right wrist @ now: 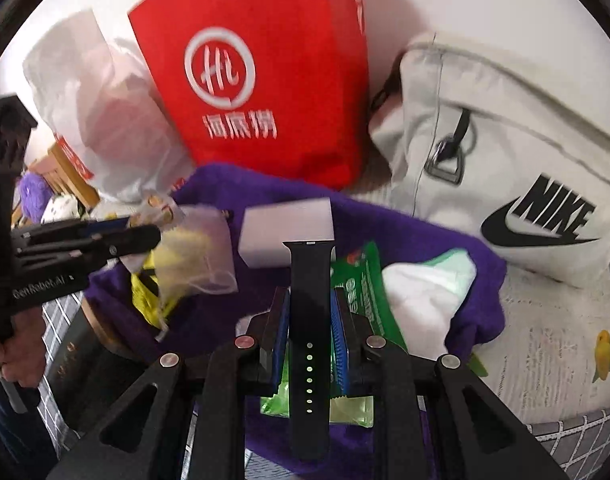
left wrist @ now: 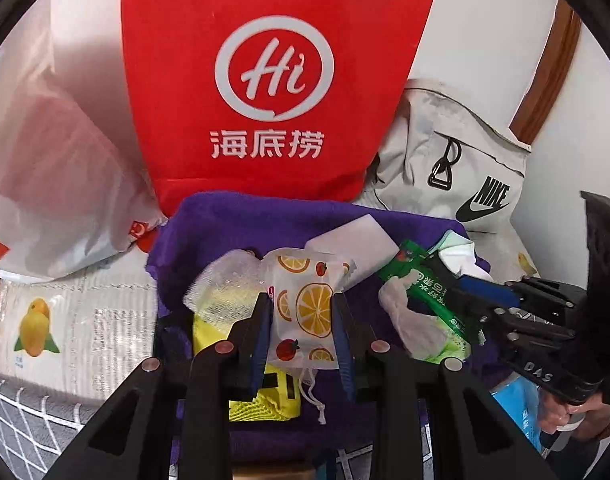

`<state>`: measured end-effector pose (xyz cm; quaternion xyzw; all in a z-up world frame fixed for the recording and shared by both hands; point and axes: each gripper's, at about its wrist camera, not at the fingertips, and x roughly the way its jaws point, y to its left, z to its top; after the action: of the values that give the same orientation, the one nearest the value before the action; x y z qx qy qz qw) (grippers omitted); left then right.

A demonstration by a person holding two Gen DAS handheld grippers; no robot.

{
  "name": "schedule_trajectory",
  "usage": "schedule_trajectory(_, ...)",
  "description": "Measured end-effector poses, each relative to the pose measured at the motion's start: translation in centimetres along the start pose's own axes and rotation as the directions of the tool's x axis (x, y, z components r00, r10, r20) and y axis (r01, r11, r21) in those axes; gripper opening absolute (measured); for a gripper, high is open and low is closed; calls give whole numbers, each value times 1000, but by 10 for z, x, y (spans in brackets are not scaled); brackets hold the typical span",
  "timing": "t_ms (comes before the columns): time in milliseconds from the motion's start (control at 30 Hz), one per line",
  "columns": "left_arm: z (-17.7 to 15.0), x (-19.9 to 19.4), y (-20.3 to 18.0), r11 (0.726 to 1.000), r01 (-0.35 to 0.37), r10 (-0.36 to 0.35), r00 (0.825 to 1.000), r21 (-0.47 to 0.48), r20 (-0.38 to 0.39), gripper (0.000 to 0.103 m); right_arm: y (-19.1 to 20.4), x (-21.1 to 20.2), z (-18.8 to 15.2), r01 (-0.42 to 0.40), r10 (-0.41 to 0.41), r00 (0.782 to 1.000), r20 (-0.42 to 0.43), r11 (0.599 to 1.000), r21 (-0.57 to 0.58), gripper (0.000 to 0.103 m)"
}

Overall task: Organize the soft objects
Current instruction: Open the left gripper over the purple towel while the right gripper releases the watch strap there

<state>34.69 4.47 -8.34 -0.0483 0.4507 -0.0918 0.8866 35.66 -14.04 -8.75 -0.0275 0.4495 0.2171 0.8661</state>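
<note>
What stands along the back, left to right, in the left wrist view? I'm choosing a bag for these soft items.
White plastic bag → red Hi bag → beige Nike bag.

A foam block point(right wrist: 287, 236) lies on the towel point(right wrist: 233, 184), before the tote bag point(right wrist: 257, 80).

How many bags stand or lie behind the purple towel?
3. The red Haidilao bag stands in the middle, the white plastic bag is left of it, and the beige Nike bag lies to the right. Others may be hidden behind them.
</note>
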Motion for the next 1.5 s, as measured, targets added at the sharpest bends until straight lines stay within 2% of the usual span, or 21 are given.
schedule_trajectory(333,-5,19,-7,999,43,-43,997,3,-57,28,-7,24,-7,-6,6,997,-78,1000,3,21)
schedule_trajectory(633,-12,37,-16,999,20,-17,993,26,-113,28,-6,28,-4,-25,26,996,-91,1000,5,22)
schedule_trajectory(767,-15,42,-13,1000,7,-4,991,20,-133,28,-9,23,-4,-27,28,997,-77,1000,16,34)
schedule_trajectory(1033,-18,49,-16,1000,-3,6,987,20,-163,31,-4,13,-2,-27,27,998,-54,1000,1,41)
schedule_trajectory(1133,-18,49,-18,1000,-3,7,986,23,-169,39,-4,7,-2,-26,26,999,-40,1000,-1,42)
schedule_trajectory(1200,-17,46,-19,1000,-8,11,987,16,-163,56,-3,5,-2,-30,30,999,-36,1000,-1,46)
schedule_trajectory(1333,-14,36,-22,1000,-9,11,988,15,-152,62,-4,0,-1,-22,23,999,-24,1000,10,51)
schedule_trajectory(1400,-13,29,-25,999,-22,25,989,25,-143,69,-4,-5,0,-23,24,1000,-20,1000,21,54)
schedule_trajectory(1500,-10,15,-32,997,-55,61,990,49,-124,71,-2,-16,1,-17,17,1000,0,1000,23,66)
